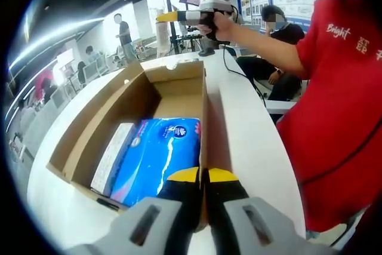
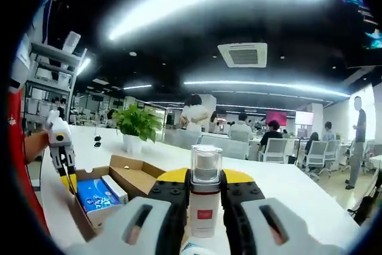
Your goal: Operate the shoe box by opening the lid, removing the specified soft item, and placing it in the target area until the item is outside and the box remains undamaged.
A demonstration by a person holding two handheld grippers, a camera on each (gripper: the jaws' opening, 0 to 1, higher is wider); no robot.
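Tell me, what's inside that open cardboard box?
Inside the cardboard box lies a blue soft pack beside a white pack. The left gripper pinches the box wall. Whatever lies beneath them is hidden.

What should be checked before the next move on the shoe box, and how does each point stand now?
1. Lid open: ok. The box stands open.
2. Soft item reachable: ok. The blue pack lies uncovered inside.
3. Left tongs free to grasp: not ok. They pinch the box's side wall.
4. Right tongs free: not ok. A white bottle sits clamped between them.
5. Box undamaged: cannot tell. No tear shows on the visible walls.
6. Target area: cannot tell. Nothing marks one on the table.
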